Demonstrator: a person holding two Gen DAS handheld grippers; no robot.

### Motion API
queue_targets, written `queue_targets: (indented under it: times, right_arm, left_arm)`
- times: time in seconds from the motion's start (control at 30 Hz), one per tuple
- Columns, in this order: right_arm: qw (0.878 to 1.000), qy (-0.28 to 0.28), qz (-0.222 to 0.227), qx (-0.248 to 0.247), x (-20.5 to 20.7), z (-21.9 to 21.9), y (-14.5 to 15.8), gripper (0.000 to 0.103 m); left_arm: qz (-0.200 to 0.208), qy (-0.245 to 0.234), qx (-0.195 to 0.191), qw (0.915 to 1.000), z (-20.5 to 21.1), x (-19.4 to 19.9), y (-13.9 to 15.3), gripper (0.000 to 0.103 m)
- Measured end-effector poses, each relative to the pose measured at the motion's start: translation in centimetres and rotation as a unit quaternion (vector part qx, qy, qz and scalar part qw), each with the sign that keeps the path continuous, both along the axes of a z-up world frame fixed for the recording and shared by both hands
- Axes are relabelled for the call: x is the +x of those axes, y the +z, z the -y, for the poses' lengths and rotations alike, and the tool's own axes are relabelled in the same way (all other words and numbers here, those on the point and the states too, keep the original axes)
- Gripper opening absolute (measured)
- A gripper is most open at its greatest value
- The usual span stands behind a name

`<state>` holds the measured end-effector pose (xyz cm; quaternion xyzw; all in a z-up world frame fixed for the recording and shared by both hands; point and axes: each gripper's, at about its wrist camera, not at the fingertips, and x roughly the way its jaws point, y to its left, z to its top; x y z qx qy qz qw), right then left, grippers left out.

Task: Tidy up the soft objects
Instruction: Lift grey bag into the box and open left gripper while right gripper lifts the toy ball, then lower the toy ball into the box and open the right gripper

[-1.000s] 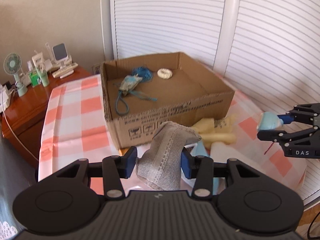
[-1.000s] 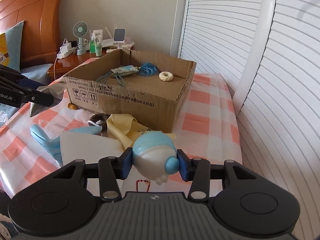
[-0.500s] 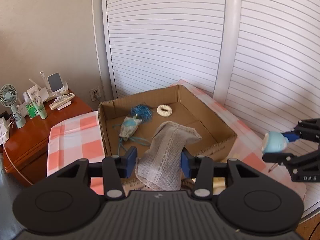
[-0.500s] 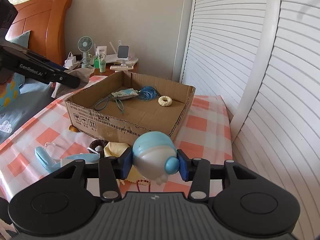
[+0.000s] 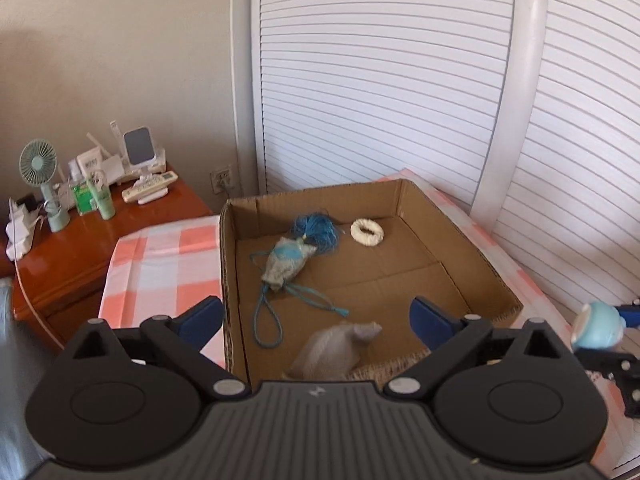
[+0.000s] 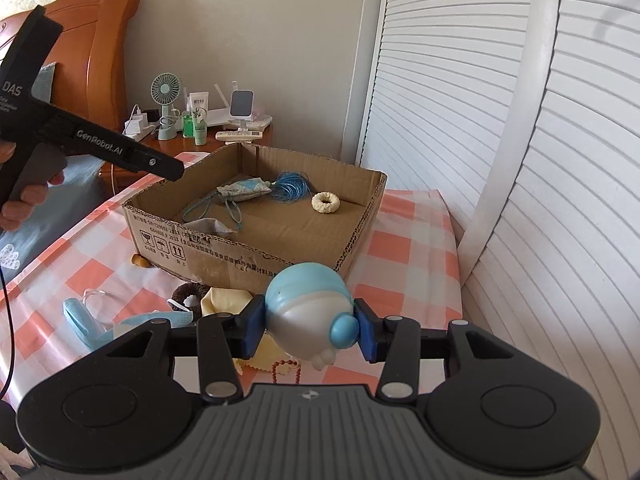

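**boxfan22:** Left gripper (image 5: 316,320) is hovering over the cardboard box (image 5: 496,276) with its fingers spread wide and nothing between them. The grey cloth pouch (image 5: 336,350) lies on the box floor right below, near the front wall. In there too: a patterned sachet (image 5: 286,262) with a blue tassel (image 5: 318,230), and a cream knitted ring (image 5: 367,232) toward the back.

**softgrip_mo:** And the right gripper (image 6: 310,330)? Looks like it's pinched tight on that blue-and-white round toy (image 6: 308,314), held in the air short of the box, above the checked surface (image 6: 404,248).

**boxfan22:** Yep, fingers pressing on both sides of the body. I'd guess it's light and a bit squishy, but the shell looks smooth, so it could slip if the squeeze loosens. Holding it across the widest part seems right.

**softgrip_mo:** What's left outside?

**boxfan22:** A yellow cloth (image 6: 224,300), a light blue mask (image 6: 100,324) and a dark scrunchie (image 6: 190,294), all lying together just in front of the box. All floppy stuff. I'd grab the cloth by a bunched fold rather than a flat edge, and the scrunchie across its band. The mask's loops could snag, so pinch the middle.

**softgrip_mo:** So roughly halfway, by my reckoning.
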<state>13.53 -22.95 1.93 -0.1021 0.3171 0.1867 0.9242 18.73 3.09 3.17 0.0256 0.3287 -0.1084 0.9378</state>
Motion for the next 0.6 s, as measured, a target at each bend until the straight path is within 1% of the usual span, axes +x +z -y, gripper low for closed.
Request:
queue_targets:
  times: [0.07, 0.2, 0.33, 0.47, 0.6]
  right_arm:
    - [1.0, 0.001, 0.001, 0.001, 0.0, -0.1, 0.1, 0.051]
    - [1.0, 0.006, 0.001, 0.004, 0.1, -0.6, 0.3, 0.051]
    - [1.0, 0.013, 0.001, 0.007, 0.3, -1.3, 0.6, 0.051]
    - [1.0, 0.018, 0.004, 0.013, 0.9, -1.9, 1.4, 0.051]
    - [1.0, 0.02, -0.001, 0.019, 2.5, -2.7, 2.1, 0.051]
  left_arm:
    - [-0.002, 0.006, 0.012, 0.9999, 0.2, -1.6, 0.0, 0.1]
    - [0.006, 0.026, 0.039, 0.9989, 0.5, -4.9, -0.2, 0.102]
    - [-0.001, 0.049, 0.031, 0.9983, 0.5, -7.6, -0.9, 0.102]
    - [-0.006, 0.061, 0.022, 0.9979, 0.4, -9.3, -1.6, 0.102]
    - [-0.008, 0.062, 0.031, 0.9976, 0.4, -10.1, -1.7, 0.102]
